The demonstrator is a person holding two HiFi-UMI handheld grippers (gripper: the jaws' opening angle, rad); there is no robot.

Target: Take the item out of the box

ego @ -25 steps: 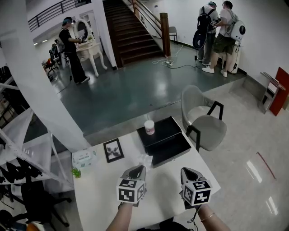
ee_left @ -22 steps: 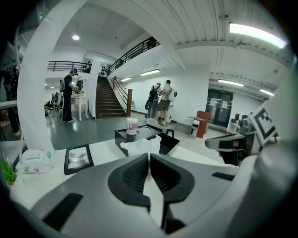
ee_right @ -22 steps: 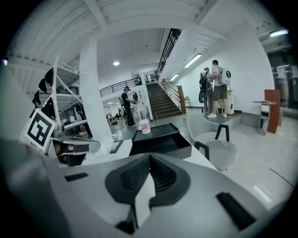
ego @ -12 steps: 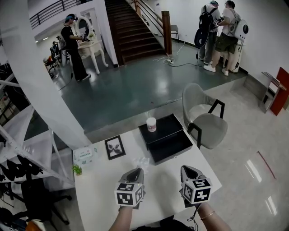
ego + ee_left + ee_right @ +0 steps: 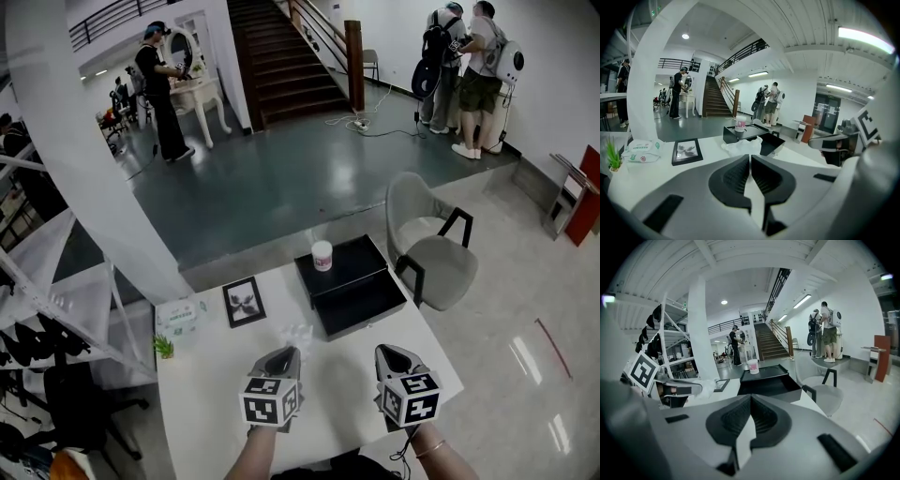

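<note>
Our left gripper (image 5: 284, 352) and right gripper (image 5: 390, 356) hover over the near table (image 5: 211, 375), both with jaws pressed together and nothing between them. The cup (image 5: 322, 255) stands in the far half of the black box (image 5: 364, 302), well ahead of both. To lift it cleanly, we judge, one gripper must spread its jaws, close on the cup's sides and rise straight over the rim. The cup stands upright, long axis vertical, top up.

No lettering can be read: the print on the white cup (image 5: 322, 255) and on the wipes pack (image 5: 178, 317) is too small to make out.
</note>
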